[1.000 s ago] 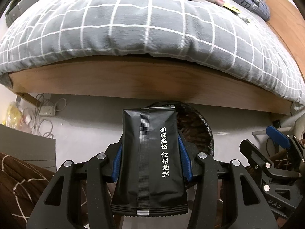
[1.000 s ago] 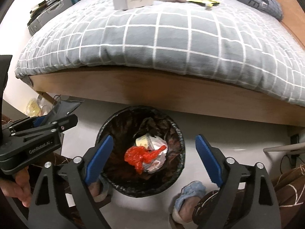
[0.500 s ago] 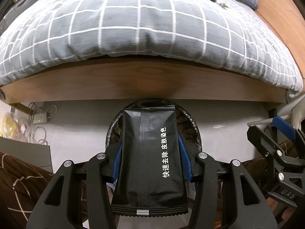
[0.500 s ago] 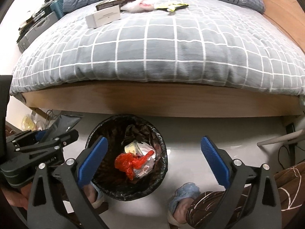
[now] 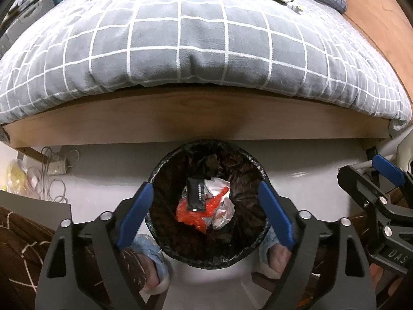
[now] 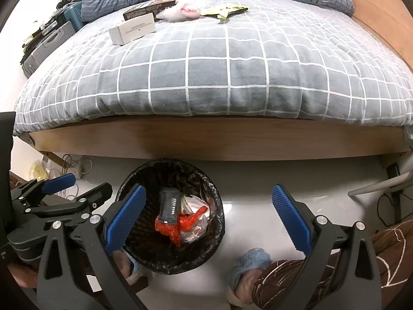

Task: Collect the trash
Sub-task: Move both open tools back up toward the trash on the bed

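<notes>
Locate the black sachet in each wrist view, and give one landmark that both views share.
Left wrist: the black sachet lies in the bin, centre of the picture, on the red wrapper.
Right wrist: the black sachet lies in the bin, left of centre, low in the picture.
Shared landmark: the black-lined trash bin on the floor before the bed.

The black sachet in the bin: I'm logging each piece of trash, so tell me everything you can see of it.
The black sachet is a flat, glossy foil-like pouch with a ribbed seam down its length, a line of small white print and a pale strip at one end. It lies loose inside the bin, which has a black liner, tilted on red plastic and crumpled white wrappers. No hand-held gripper touches it.
</notes>
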A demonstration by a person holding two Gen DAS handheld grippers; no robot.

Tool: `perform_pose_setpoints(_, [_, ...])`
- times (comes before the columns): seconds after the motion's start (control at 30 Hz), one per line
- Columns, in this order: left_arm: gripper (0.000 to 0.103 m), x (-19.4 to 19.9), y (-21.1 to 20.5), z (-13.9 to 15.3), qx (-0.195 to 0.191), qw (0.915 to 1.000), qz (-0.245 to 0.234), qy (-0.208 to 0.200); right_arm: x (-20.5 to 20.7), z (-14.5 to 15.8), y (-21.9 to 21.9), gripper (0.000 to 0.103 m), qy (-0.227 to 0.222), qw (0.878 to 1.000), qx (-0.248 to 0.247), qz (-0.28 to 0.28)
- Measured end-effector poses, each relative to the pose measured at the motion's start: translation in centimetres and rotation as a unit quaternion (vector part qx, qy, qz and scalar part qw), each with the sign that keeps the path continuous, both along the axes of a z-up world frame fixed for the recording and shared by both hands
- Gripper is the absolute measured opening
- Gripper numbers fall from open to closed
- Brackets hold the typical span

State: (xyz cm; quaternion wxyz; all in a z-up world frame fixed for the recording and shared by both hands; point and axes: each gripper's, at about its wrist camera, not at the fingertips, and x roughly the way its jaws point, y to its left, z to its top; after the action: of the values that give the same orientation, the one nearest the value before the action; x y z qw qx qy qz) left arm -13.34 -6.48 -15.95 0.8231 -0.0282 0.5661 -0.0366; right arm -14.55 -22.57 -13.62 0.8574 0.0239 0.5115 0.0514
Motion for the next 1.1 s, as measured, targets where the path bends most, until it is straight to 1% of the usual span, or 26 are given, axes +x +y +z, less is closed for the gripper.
perform_pose_setpoints(0.2, [0.097,-0.2,0.9,0.8,0.003,0.9999,0.006,-0.011,0.2,0.6,0.1,0.094,-0.009,1.000,-0.003,-0.002])
perform_pose_setpoints(0.4, [0.097,-0.5,2.3,2.1,-0.001,0.9995,0.019,-0.024,0.5,2.4,0.9,0.094,-0.041,0.999,-0.027,0.005])
perform_pose_setpoints(0.47, [0.097,-0.5,2.7,2.6,0.001,0.9994,0.022,-0.027,0.7,3.0,1.0,0.095,-0.049,0.998,-0.026,0.006])
perform_pose_setpoints(0.53, [0.097,-0.4,3.1,3.6,0.002,0.9989,0.025,-0.039,0.9,3.5,1.1,0.095,-0.056,0.998,-0.030,0.007])
perform_pose_setpoints(0.63, [0.097,0.1,4.0,5.4,0.014,0.9974,0.037,-0.060,1.1,4.5,1.1,0.095,-0.069,0.997,-0.032,0.011])
perform_pose_setpoints(0.7, [0.097,0.4,4.8,6.6,0.009,0.9966,0.043,-0.070,1.4,5.3,1.0,0.095,-0.080,0.996,-0.032,0.009])
perform_pose_setpoints(0.8, [0.097,1.1,5.2,8.0,0.011,0.9955,0.043,-0.083,1.9,6.4,0.8,0.095,-0.090,0.995,-0.031,0.006])
perform_pose_setpoints(0.87, [0.097,1.8,5.3,9.3,0.006,0.9947,0.041,-0.094,2.3,7.4,0.6,0.095,-0.099,0.995,-0.031,0.003])
perform_pose_setpoints(1.03, [0.097,3.8,4.9,11.9,0.009,0.9922,0.029,-0.120,4.7,9.9,-0.3,0.095,-0.122,0.992,-0.022,-0.007])
perform_pose_setpoints(1.1, [0.097,4.8,4.8,12.9,0.004,0.9914,0.030,-0.127,5.9,10.7,-0.7,0.095,-0.127,0.992,-0.016,-0.012])
